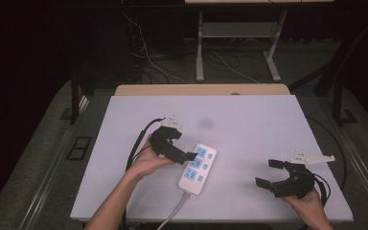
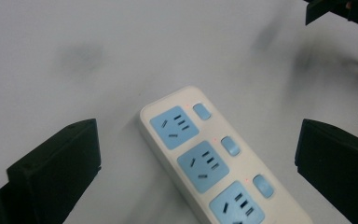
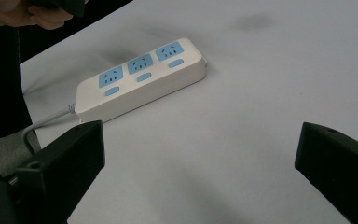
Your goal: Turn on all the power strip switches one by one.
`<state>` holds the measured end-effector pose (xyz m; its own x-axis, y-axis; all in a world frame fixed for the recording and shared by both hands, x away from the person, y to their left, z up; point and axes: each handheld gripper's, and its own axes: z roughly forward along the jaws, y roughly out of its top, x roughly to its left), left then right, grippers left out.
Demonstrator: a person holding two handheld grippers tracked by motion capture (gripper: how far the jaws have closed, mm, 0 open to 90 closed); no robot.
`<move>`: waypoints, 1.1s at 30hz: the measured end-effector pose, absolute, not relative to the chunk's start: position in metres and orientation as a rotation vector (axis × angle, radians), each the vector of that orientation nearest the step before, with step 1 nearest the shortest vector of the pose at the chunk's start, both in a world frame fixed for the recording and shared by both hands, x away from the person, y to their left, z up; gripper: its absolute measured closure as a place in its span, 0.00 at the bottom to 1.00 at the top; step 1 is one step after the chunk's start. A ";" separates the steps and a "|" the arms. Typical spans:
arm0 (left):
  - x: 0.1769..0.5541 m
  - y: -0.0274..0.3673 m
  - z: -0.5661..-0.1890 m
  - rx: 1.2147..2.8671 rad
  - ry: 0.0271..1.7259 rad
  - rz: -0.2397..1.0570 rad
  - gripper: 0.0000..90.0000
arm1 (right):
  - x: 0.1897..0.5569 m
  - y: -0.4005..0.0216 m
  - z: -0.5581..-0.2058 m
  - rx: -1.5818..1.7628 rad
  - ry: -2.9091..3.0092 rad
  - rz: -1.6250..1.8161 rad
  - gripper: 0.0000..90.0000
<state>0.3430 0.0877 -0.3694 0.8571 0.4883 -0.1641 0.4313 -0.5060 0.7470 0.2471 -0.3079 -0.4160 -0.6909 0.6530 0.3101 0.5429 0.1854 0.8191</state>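
A white power strip (image 1: 197, 168) with three blue sockets and three blue switches lies flat on the white table (image 1: 249, 124), a little toward 7 o'clock from the table's middle, its long axis running from about 1 o'clock down to 7 o'clock. Its grey cord (image 1: 172, 215) leaves the near end and runs off the table's near edge. The left gripper (image 1: 179, 143) hangs over the strip's far end, coming in from 9 o'clock, with its jaws spread wide and nothing between them; in the left gripper view the strip (image 2: 214, 161) sits in the gap between the two jaws, touching neither. The right gripper (image 1: 268, 173) is held near the table's 4 o'clock corner, well apart from the strip, jaws likewise wide apart and empty, pointing toward 9 o'clock; in the right gripper view the strip (image 3: 142, 77) lies ahead across bare tabletop. A faint grey smudge (image 1: 205, 123) marks the surface toward 12 o'clock of the strip. The far half of the table and the stretch between the strip and the right gripper are open surface. Beyond the far edge a wooden board (image 1: 201, 89) shows, then dark floor with cables (image 1: 148, 57).
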 end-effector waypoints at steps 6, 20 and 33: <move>0.329 0.107 -0.373 2.139 0.693 0.141 0.00 | 0.247 -0.308 -0.416 1.186 2.338 1.533 0.01; 0.297 0.144 -0.389 2.046 0.761 0.168 0.00 | 0.247 -0.306 -0.416 1.183 2.349 1.529 0.01; 0.274 0.169 -0.414 1.927 0.818 0.129 0.00 | 0.247 -0.305 -0.417 1.182 2.356 1.523 0.01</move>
<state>0.2745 0.1695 -0.4144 0.7660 0.5913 -0.2524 0.4851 -0.2739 0.8305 0.2465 -0.3049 -0.4168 -0.6943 0.6483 0.3125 0.5511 0.1998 0.8101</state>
